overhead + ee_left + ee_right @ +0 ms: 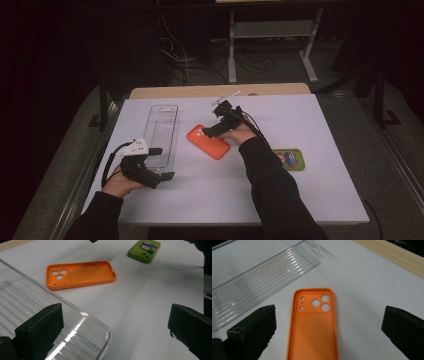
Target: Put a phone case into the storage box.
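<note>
An orange phone case lies inside-up on the white table, camera holes toward the far left. My right gripper hovers just over its near end, open, jaws wide on either side of the case and not touching it. A clear ribbed plastic tray lies lengthwise left of the case. My left gripper is open at the tray's near right corner, one jaw over the tray and the other over bare table. A green patterned phone case lies at the right.
The white sheet covers the table, with a wooden edge at the far side. A small white object lies near that far edge. Beyond the table, cables and a desk frame stand on the floor.
</note>
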